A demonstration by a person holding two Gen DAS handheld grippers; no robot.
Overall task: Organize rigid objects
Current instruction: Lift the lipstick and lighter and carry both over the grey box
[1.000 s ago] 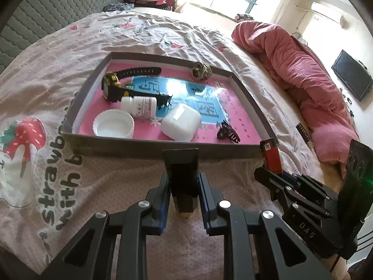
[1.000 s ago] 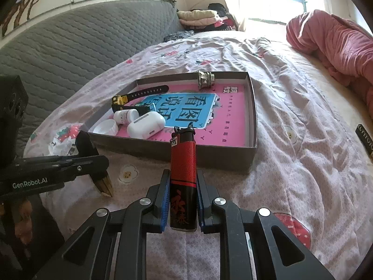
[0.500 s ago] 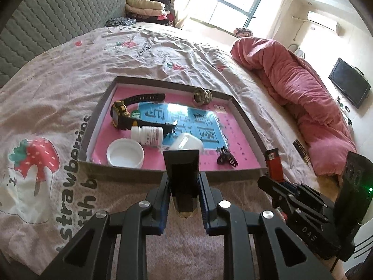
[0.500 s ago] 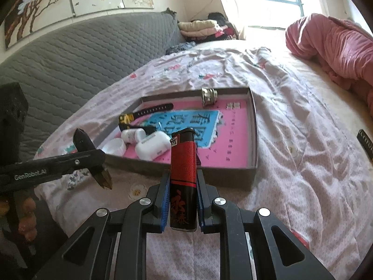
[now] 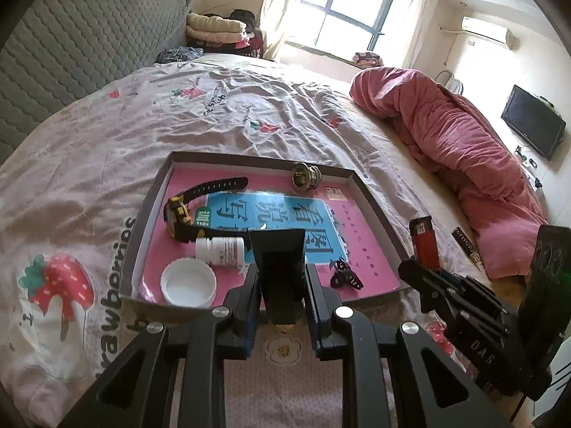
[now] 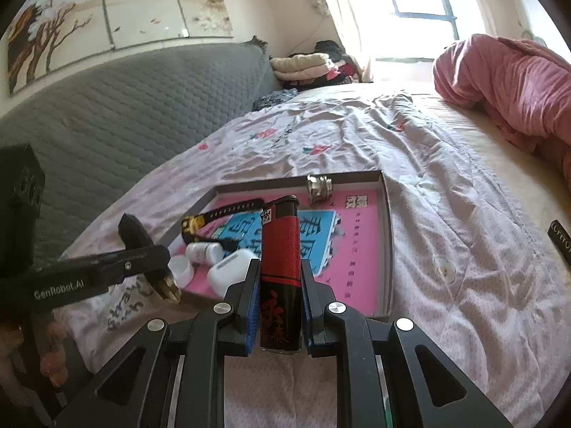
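My left gripper (image 5: pixel 280 285) is shut on a black wedge-shaped piece (image 5: pixel 280 267) with a brass tip, held above the near wall of the grey tray (image 5: pixel 150 207). On the tray's pink liner lie a black and yellow watch (image 5: pixel 185 214), a white pill bottle (image 5: pixel 219 249), a white cap (image 5: pixel 188 281), a metal fitting (image 5: pixel 306 175) and a black clip (image 5: pixel 344 278). The wedge hides a white case in that view; the right wrist view shows the case (image 6: pixel 232 273). My right gripper (image 6: pixel 280 278) is shut on an upright red and black lighter (image 6: pixel 280 249), near the tray's front right corner.
The tray sits on a bed with a strawberry-print sheet (image 5: pixel 71 249). A heaped pink quilt (image 5: pixel 464 149) fills the right side. A small dark packet (image 6: pixel 560 242) lies right of the tray. A grey padded headboard (image 6: pixel 125 107) runs along the left, folded clothes (image 5: pixel 217 28) beyond.
Both grippers have risen and tipped upward, so the tray now sits lower and smaller in both views. Each keeps the same grip on its object.
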